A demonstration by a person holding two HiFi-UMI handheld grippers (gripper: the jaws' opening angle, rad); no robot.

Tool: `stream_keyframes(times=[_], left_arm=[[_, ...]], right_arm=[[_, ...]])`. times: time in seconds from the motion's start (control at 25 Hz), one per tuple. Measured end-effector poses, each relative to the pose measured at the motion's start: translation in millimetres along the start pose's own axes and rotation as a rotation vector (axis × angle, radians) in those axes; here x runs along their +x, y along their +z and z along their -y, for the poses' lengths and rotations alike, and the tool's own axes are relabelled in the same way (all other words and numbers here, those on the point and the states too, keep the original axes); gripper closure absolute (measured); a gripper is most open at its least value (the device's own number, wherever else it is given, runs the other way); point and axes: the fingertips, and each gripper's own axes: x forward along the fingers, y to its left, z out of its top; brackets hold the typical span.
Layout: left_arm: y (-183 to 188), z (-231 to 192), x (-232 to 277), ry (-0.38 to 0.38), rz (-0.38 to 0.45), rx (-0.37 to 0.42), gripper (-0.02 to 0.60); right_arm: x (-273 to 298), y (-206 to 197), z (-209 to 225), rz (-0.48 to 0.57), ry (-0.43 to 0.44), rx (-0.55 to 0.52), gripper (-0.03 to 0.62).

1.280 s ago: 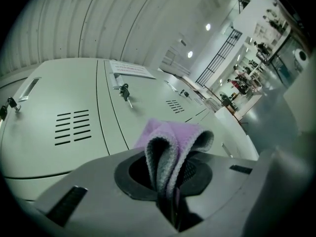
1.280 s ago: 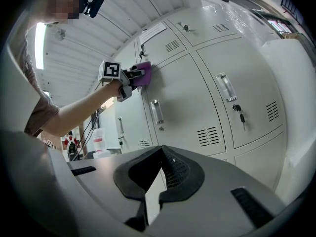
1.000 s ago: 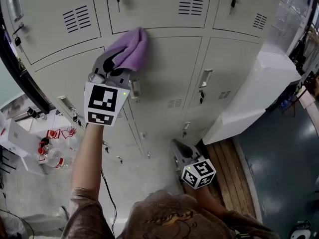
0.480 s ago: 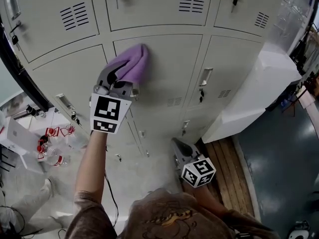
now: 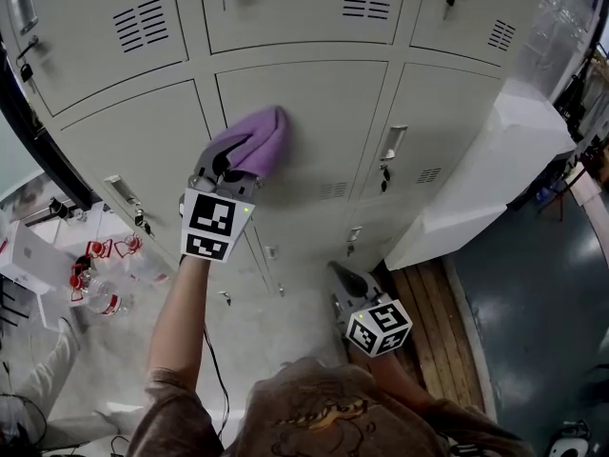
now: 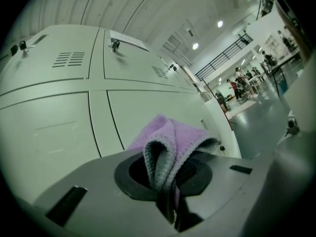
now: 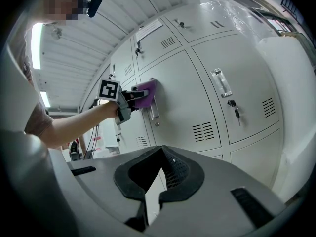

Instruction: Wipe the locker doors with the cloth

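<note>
I see the cloth point(image 5: 259, 139) as a soft lilac pad. It is folded over on itself into a thick bunch, with a grey knitted face showing along the inner edges of the fold in the left gripper view. It sits flat against one of the pale grey locker doors point(image 5: 328, 112), the middle door of the second row in the head view. It is on that door's left half, close to the seam with the neighbouring door.

The left gripper point(image 5: 226, 160) has its jaws clamped on the cloth. In the left gripper view the gathered tail of the fold runs down between the two dark pads, which squeeze it tight. The rest of the cloth point(image 6: 170, 139) blooms out past the tips and meets the door point(image 6: 143, 110). So the cloth lies ahead of the jaws, between them and the metal.

From the right gripper view I see the same cloth point(image 7: 144, 90) just above a door handle point(image 7: 154, 106), with the left gripper point(image 7: 132, 97) reaching in from the side.

The right gripper point(image 5: 344, 282) hangs low near my torso, well apart from the cloth. Its jaws are together with nothing between them point(image 7: 154, 184), and they point at the lower lockers.
</note>
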Motion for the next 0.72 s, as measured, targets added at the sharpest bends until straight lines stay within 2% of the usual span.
stream_keyframes(times=[0.28,0.72], left_arm=[[-18,10,-2,-0.007,-0.019,-0.028,0.534],[-67,34,0,-0.053,-0.101,-0.030,0.534]], right_arm=[[-3,-3,2,-0.002,-0.010,0.004,0.595],[-4,-7,5,-0.012,-0.023,0.006,0.595]])
